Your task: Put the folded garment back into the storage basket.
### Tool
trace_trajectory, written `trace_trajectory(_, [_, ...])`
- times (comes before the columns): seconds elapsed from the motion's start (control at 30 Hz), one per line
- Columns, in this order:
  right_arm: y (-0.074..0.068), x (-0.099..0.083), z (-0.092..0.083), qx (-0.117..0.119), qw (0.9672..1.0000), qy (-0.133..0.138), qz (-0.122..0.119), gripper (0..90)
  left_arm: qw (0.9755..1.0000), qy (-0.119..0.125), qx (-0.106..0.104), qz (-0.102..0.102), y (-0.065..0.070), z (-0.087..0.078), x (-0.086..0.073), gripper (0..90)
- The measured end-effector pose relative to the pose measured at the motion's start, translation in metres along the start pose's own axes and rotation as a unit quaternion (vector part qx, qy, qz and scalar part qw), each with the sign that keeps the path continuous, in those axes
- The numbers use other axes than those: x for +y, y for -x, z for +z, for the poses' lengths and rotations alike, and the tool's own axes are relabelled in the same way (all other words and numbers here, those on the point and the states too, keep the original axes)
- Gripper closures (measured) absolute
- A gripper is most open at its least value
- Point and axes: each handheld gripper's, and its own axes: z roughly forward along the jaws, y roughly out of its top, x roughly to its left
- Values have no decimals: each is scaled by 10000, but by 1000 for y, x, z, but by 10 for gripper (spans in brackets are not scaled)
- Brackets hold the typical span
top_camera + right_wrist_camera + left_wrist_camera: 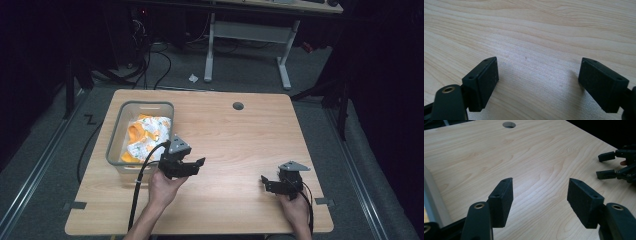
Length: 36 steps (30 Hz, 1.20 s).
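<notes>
Jaws stand apart on the left gripper (196, 163), released and holding nothing, with bare wood between them in the left gripper view. It hovers just beside the near right corner of the grey basket (116, 131), which sits at the left of the wooden table (240, 135) and holds an orange-and-white printed cloth (145, 137). The right gripper (265, 181), well apart at the near right, is likewise spread and empty.
</notes>
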Motion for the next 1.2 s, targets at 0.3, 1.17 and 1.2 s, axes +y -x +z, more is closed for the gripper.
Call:
trace_trajectory(0.3, [0, 0, 0, 0, 10000, 0, -1, 165, 9998, -172, -55, -45, 5, 14, -12, 381])
trace_trajectory(1.17, [0, 0, 0, -3, 10000, 5, -2, 165, 9983, -562, 2, -168, 8, 42, -39, 381])
trace_trajectory(1.2, [0, 0, 0, -4, 10000, 6, -1, 165, 9982, -562, 1, -195, 8, 44, -41, 381])
